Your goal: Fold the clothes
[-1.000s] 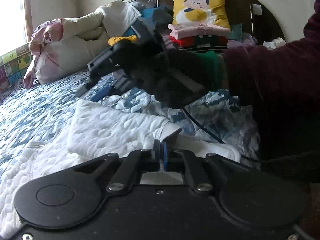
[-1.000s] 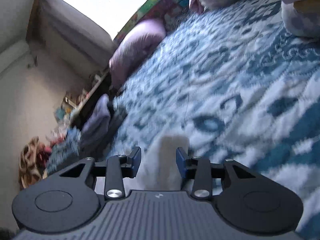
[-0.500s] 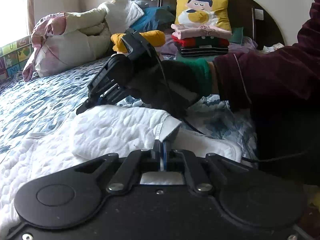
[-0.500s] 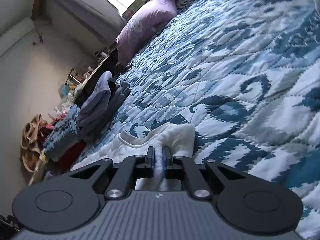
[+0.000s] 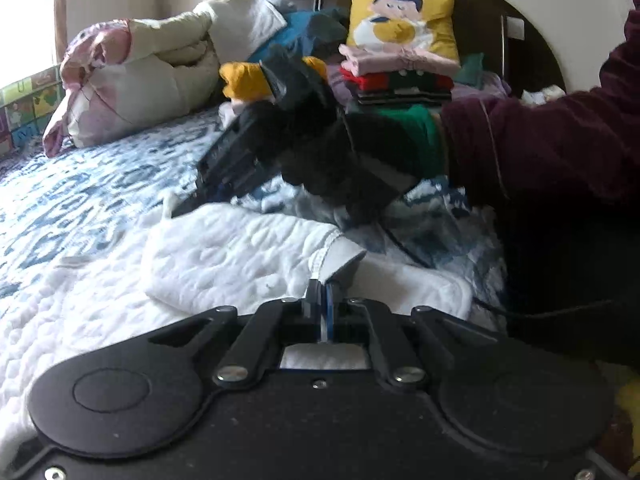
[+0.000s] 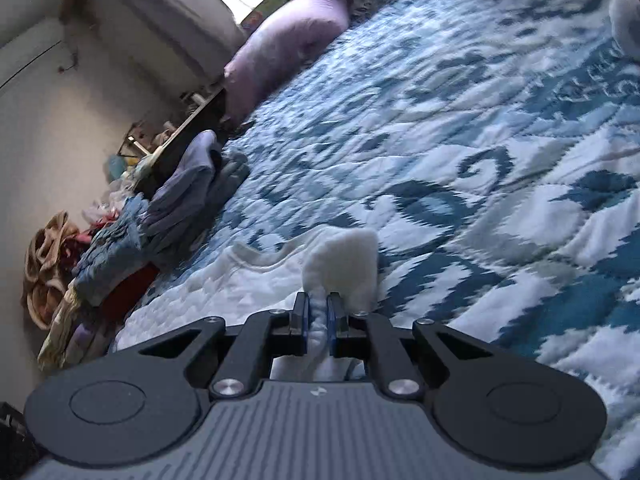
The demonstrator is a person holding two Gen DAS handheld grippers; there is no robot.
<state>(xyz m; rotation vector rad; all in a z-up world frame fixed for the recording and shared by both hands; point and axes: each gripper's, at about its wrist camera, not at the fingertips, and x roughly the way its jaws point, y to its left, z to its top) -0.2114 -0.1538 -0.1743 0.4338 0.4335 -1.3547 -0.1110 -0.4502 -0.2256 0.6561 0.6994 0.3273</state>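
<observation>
Since 1 second ago: right gripper point(image 6: 318, 314) lower onto the white quilted cotton garment point(image 5: 240, 256), jaws closed from well apart to clamped on a bunched fold of it, white cloth squeezed between the blue pads.

Garment spread on the blue-and-white patterned bedspread point(image 6: 460, 140), crumpled, 1 layer already doubled over near the middle. Soft, light, padded and limp by the look of it: likely to sag and drag rather than hold a shape, unlikely to slip from a firm pinch, nothing breakable. Best held at hems and corners, 2 points well apart, so the fold falls straight.

Left gripper point(image 5: 322, 300) clenched too, pinching a pale hem edge of the same garment.

Further out: stack of folded pink, red and striped clothes point(image 5: 400, 76) by the dark wooden headboard point(image 5: 520, 28), well apart from the garment.
</observation>
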